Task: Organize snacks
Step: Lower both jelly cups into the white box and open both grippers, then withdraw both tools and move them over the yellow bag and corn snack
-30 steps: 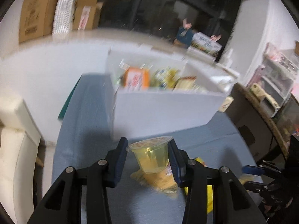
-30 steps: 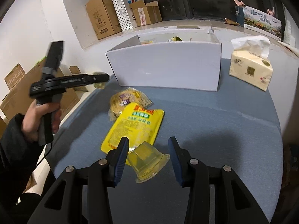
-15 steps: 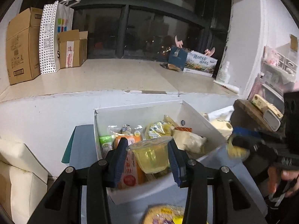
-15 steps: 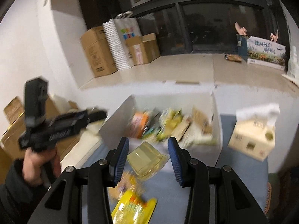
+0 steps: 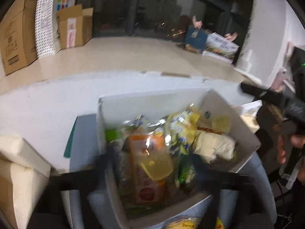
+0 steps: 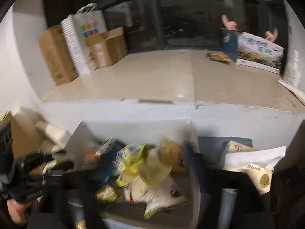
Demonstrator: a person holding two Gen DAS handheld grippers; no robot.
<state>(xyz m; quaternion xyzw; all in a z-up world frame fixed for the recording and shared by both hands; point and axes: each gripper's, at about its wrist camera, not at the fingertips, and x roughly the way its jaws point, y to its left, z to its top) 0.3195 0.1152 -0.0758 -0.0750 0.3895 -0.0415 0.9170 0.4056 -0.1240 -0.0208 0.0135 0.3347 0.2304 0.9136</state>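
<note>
Both grippers hang over the box (image 5: 225, 103), heavily blurred. Left gripper (image 5: 152, 169) appears spread, its cup (image 5: 156, 167) dropping free. Right gripper (image 6: 150, 171): grip undeterminable, cup (image 6: 152, 169) between fingers. Risk: cups bouncing off piled packets, spilling outside.

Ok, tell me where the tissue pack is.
In the right wrist view, the tissue pack sits low on the right, just outside the right wall of the white box of snacks.

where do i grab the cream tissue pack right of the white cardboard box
Likely the cream soft tissue pack by its body, jaws squeezing its sides from above, below the loose white tissue sheet sticking out the top, which would just pull free.
</note>
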